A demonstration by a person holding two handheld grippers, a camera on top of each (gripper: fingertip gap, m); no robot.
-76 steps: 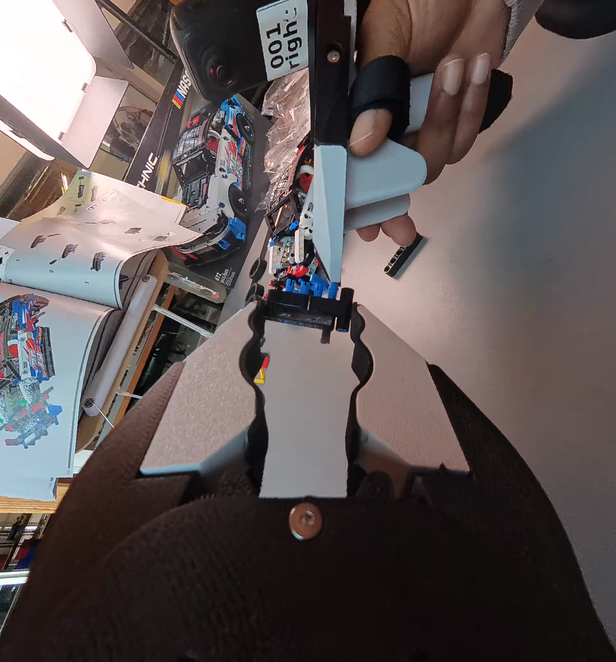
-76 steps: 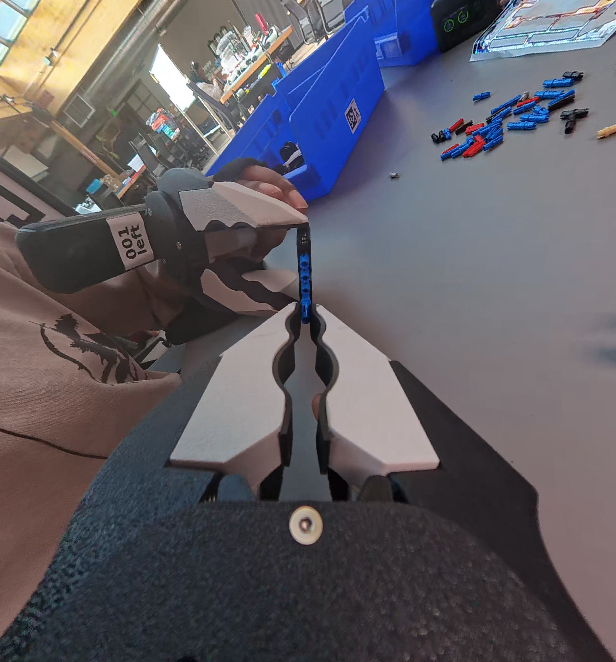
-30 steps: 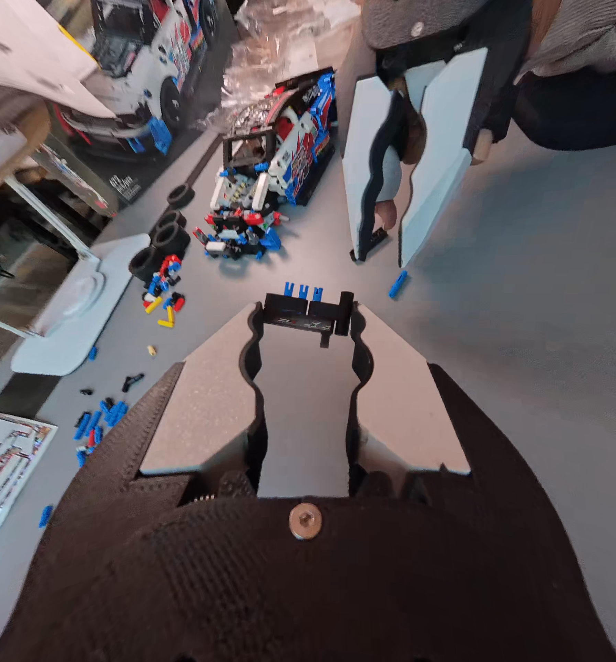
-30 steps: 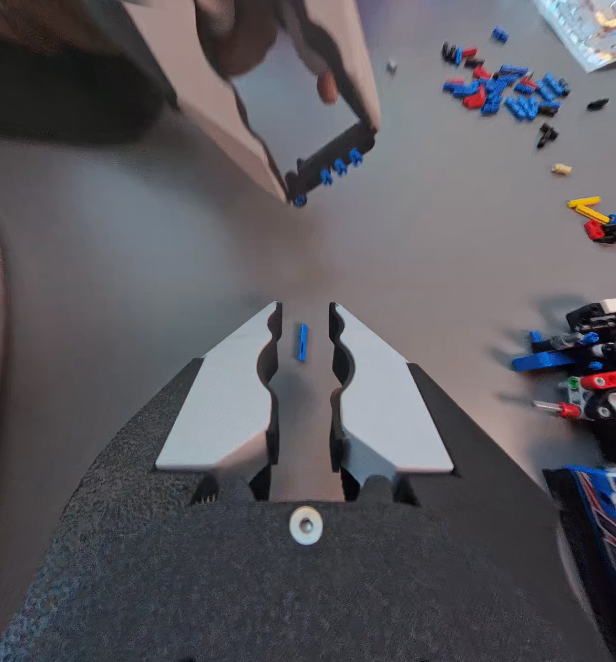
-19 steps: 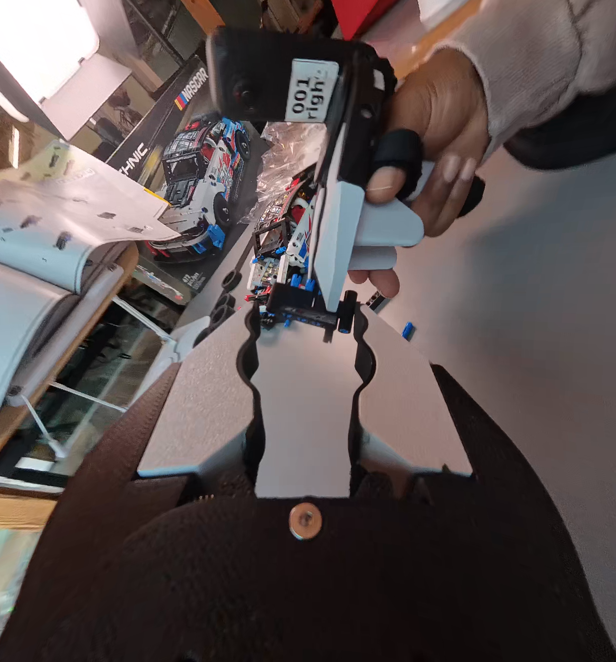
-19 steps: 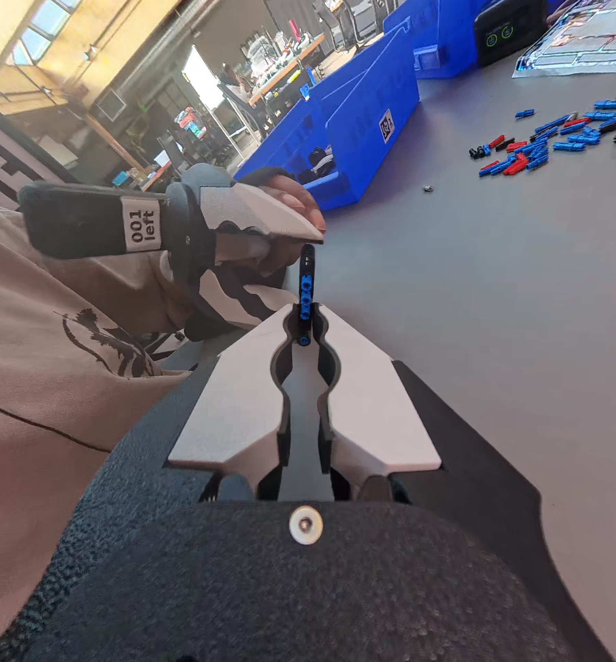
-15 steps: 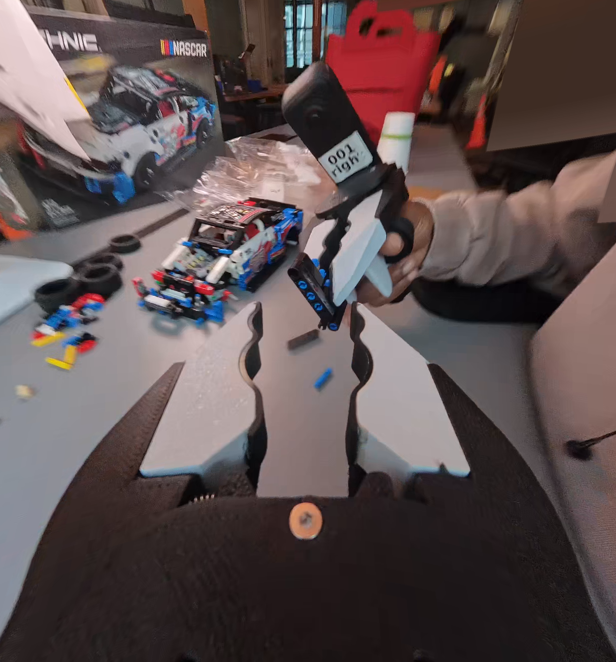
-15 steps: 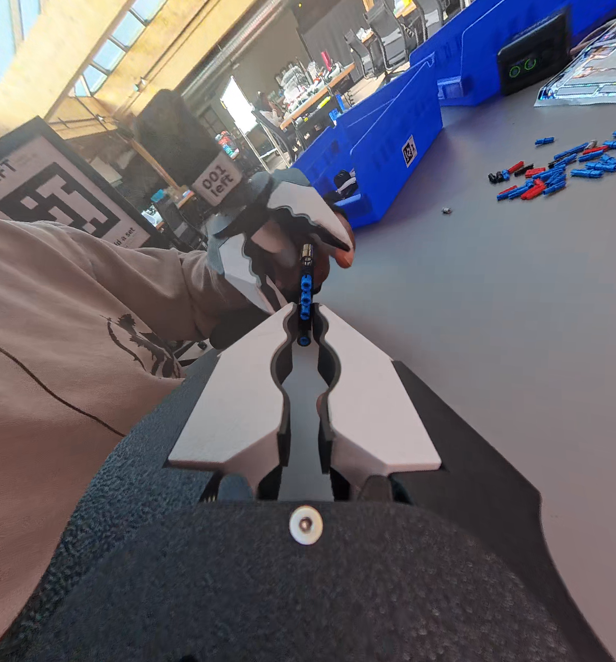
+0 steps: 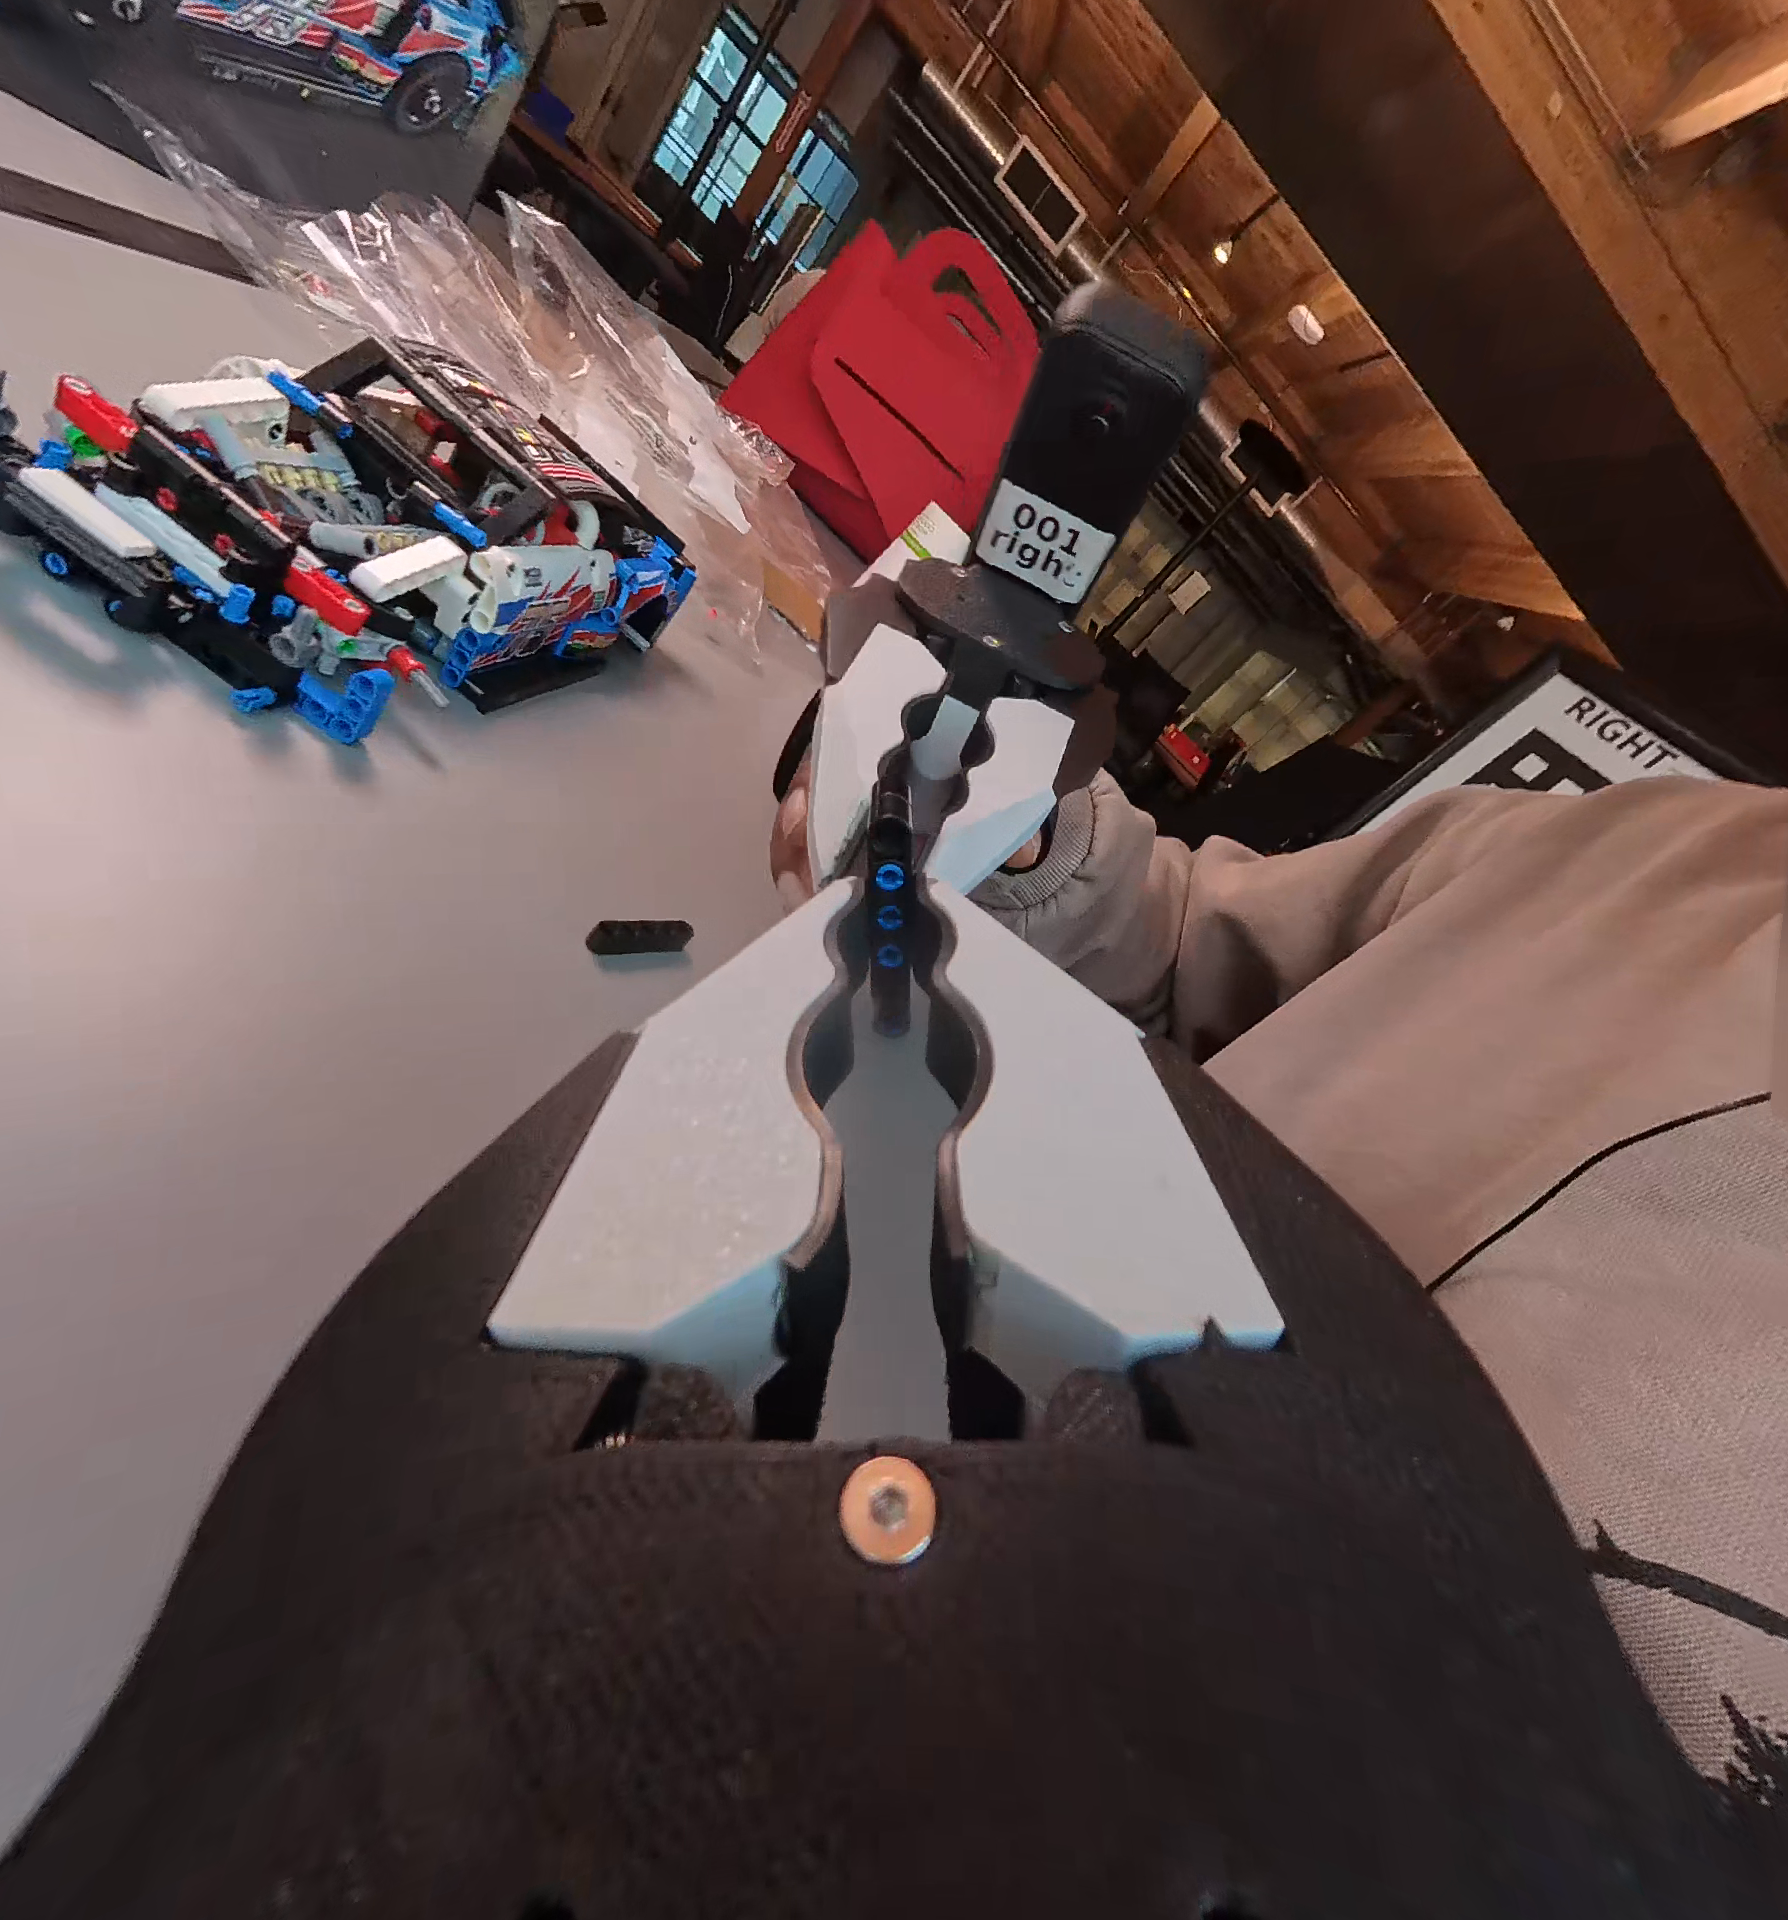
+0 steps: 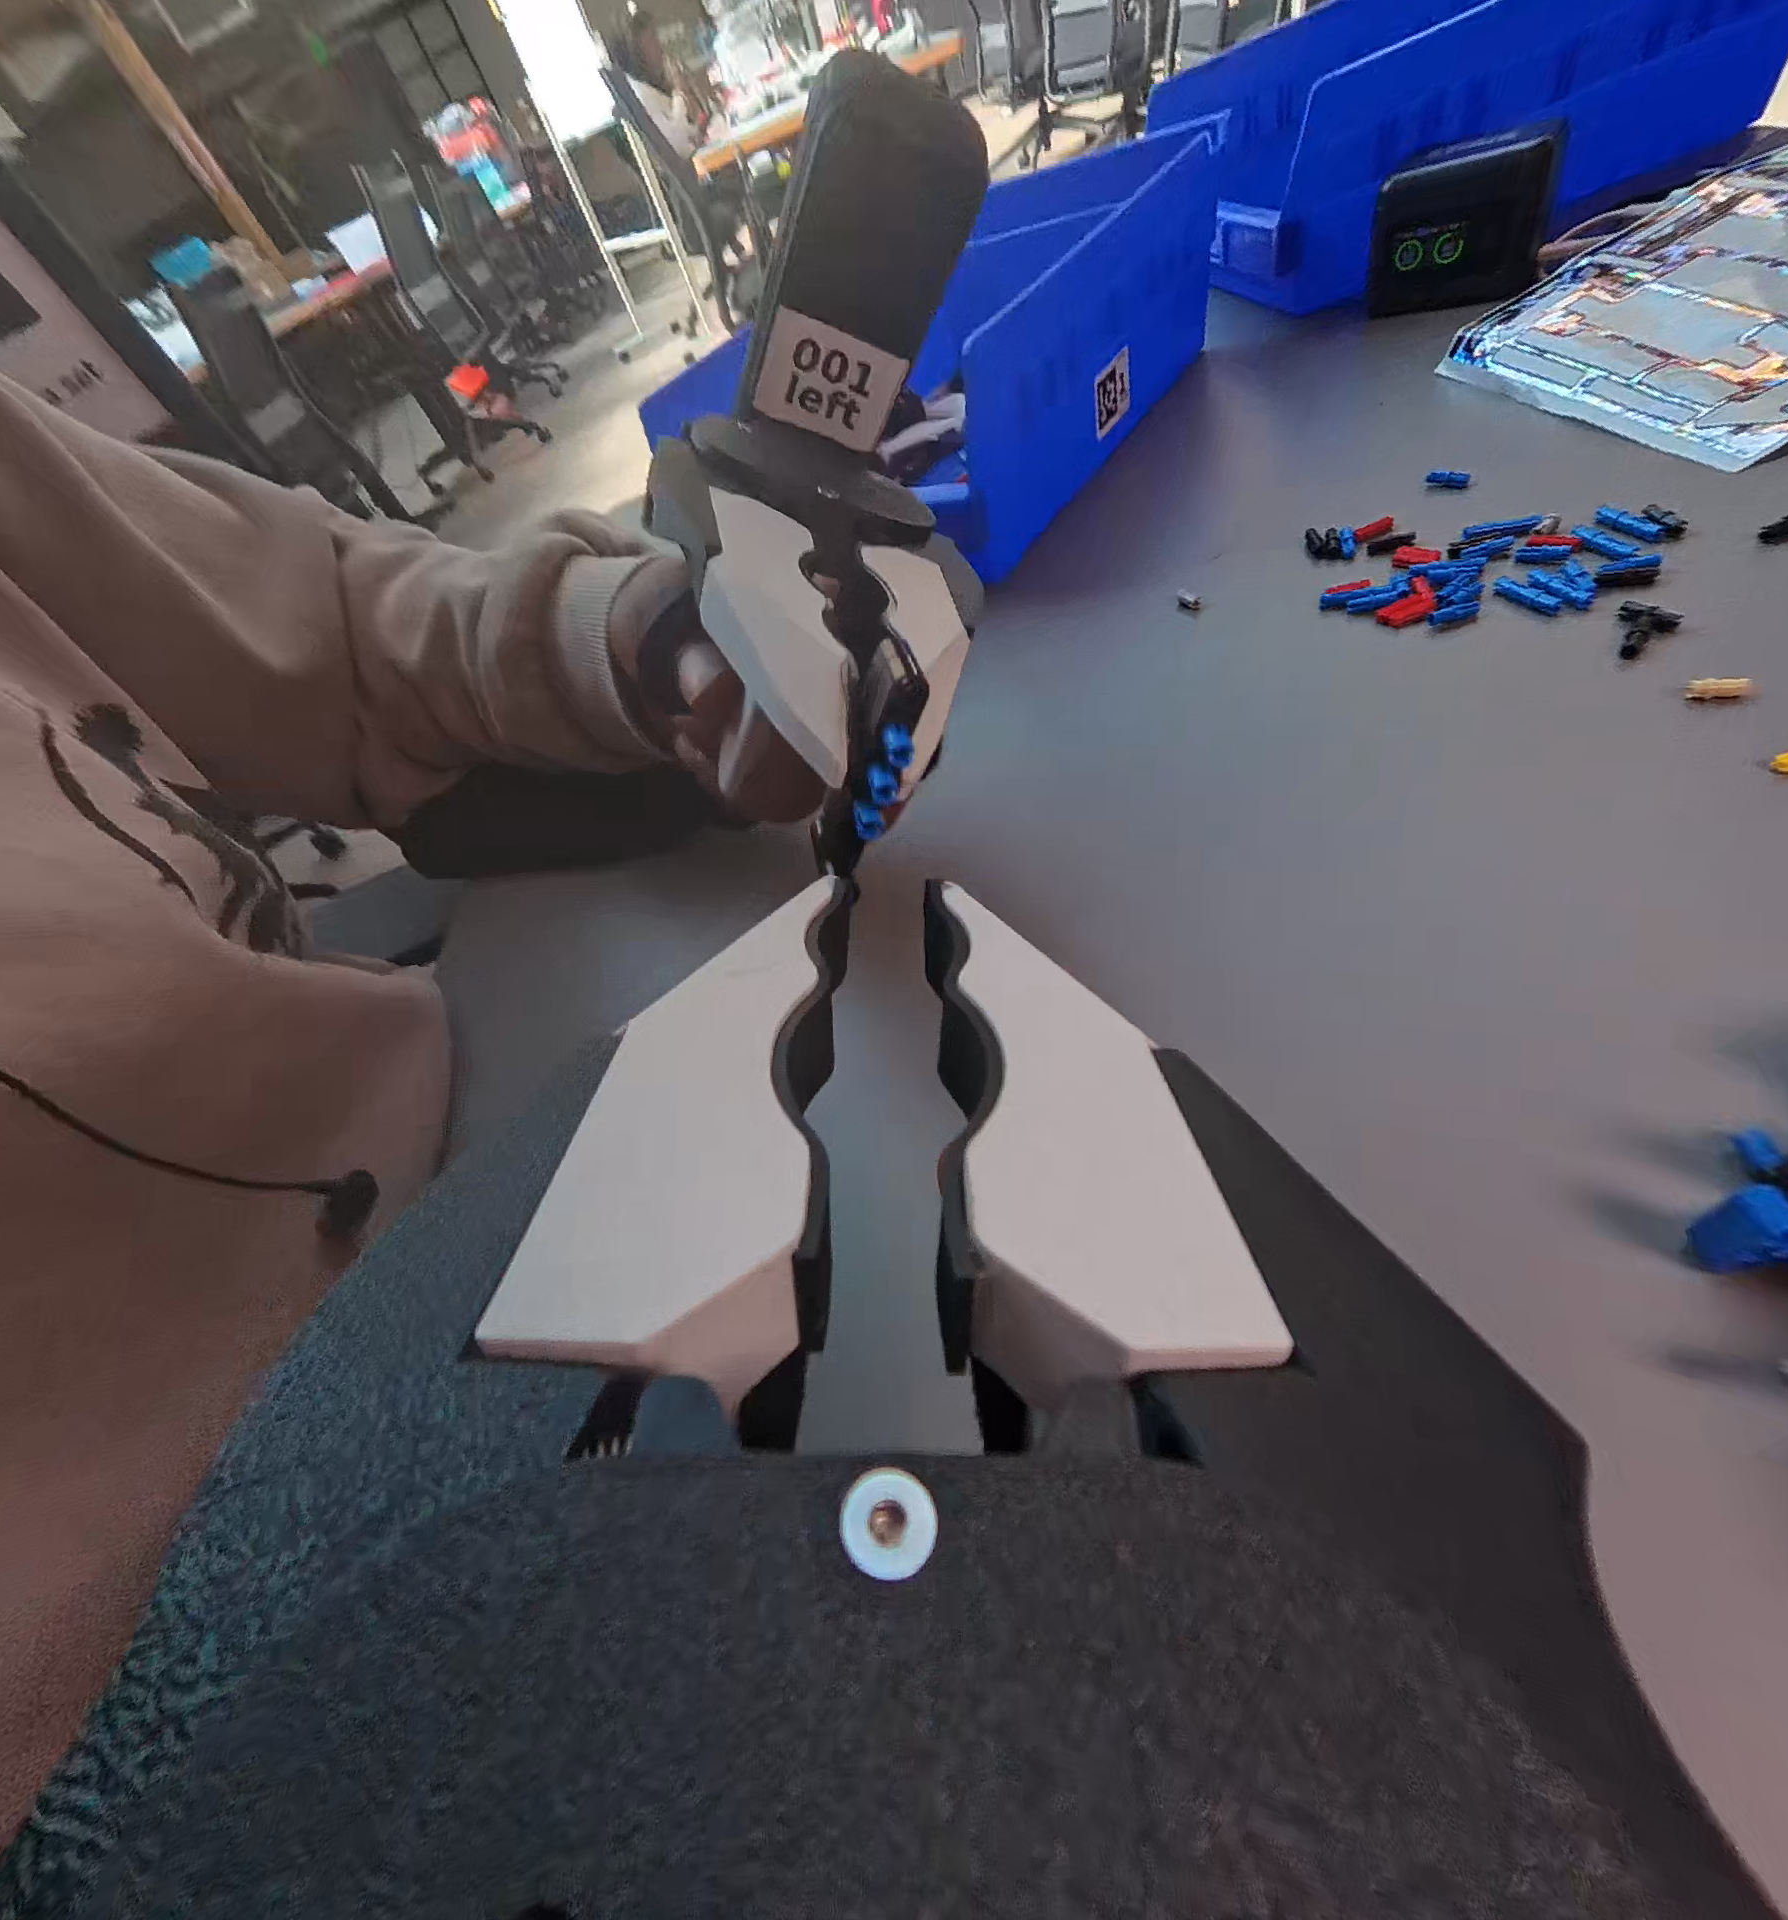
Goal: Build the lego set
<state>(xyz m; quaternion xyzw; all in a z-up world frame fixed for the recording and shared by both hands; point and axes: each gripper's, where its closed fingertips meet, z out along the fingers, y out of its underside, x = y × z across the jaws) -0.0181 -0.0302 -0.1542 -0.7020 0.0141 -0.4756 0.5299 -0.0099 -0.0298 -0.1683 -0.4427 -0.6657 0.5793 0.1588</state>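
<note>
A black lego beam with blue pins (image 9: 888, 935) sits upright between the fingers of my left gripper (image 9: 888, 891), which is shut on it above the grey table (image 9: 246, 987). The right wrist view shows that same left gripper (image 10: 869, 774) holding the beam (image 10: 885, 748) with the pins sticking out sideways. My right gripper (image 10: 885, 888) is open and empty just below the beam's lower end, its left fingertip close to it. It faces the left gripper in the left wrist view (image 9: 916, 831).
A partly built car model (image 9: 350, 540) and clear plastic bags (image 9: 474, 270) lie at the left. A short black beam (image 9: 641, 935) lies on the table. A pile of blue and red pins (image 10: 1492, 571), blue bins (image 10: 1077, 343) and a sticker sheet (image 10: 1679, 312) are far right. Less than 4 cm separates the two grippers' tips. Left tips and right tips are each some 20 centimeters from the partly built car model (image 9: 350, 540).
Half a second ago the right gripper was shut on the beam and the left was open. Now the left gripper is shut on the beam and the right has opened and drawn back.
</note>
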